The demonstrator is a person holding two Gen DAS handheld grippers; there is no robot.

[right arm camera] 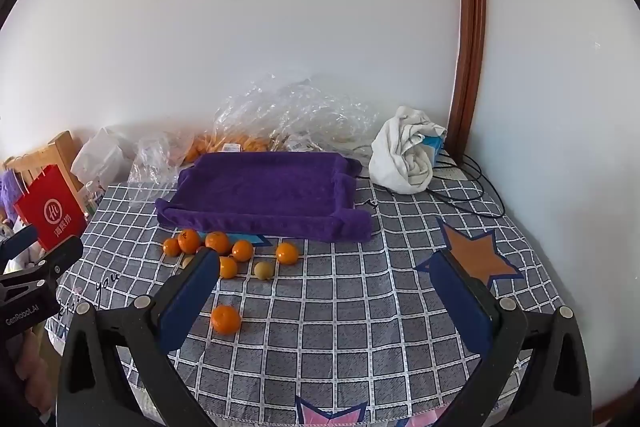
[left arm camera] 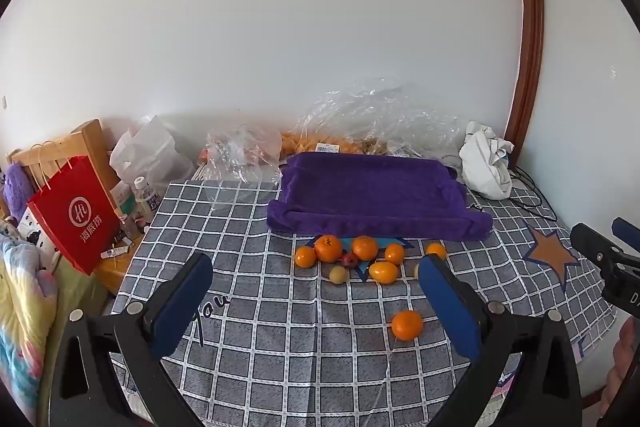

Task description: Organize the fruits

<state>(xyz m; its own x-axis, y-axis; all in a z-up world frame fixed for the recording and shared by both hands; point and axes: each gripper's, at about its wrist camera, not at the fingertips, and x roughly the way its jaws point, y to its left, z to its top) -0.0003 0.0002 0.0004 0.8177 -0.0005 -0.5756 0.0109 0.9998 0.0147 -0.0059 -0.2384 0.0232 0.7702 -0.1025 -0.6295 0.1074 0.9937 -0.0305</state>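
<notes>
Several oranges [left arm camera: 329, 248] lie in a cluster on the checked tablecloth just in front of a purple cloth tray [left arm camera: 372, 195], with a small red fruit [left arm camera: 349, 260] and a pale round fruit [left arm camera: 338, 274] among them. One orange [left arm camera: 407, 325] lies apart, nearer me. My left gripper [left arm camera: 316, 277] is open and empty, held above the cloth short of the cluster. In the right wrist view the tray [right arm camera: 264, 195], the cluster [right arm camera: 218, 242] and the lone orange [right arm camera: 225, 319] show to the left. My right gripper [right arm camera: 326, 277] is open and empty.
Crinkled clear plastic bags [left arm camera: 372, 115] with more fruit lie behind the tray against the wall. A white crumpled cloth [left arm camera: 486, 163] and black cables sit at the back right. A red paper bag [left arm camera: 76, 215], bottles and a wooden chair stand off the table's left edge.
</notes>
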